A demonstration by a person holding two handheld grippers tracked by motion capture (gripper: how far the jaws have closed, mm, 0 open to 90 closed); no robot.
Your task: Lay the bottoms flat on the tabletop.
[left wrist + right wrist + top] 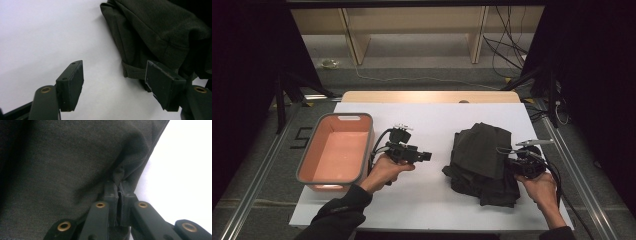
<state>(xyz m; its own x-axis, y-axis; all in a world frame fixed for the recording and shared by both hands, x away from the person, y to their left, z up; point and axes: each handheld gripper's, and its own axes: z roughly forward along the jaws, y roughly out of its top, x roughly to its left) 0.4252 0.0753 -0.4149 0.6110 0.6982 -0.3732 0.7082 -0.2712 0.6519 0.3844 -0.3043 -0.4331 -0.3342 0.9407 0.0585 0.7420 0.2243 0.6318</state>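
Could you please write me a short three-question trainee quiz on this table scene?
1. True or false: the right gripper has its fingers shut on the dark garment.
2. Which describes the left gripper? A) open, short of the garment B) shut on the garment C) inside the bin
3. What sits at the left of the white table?

Key
1. True: the fingers pinch a fold at the garment's edge.
2. A.
3. A pink bin with a grey rim, nothing in it.
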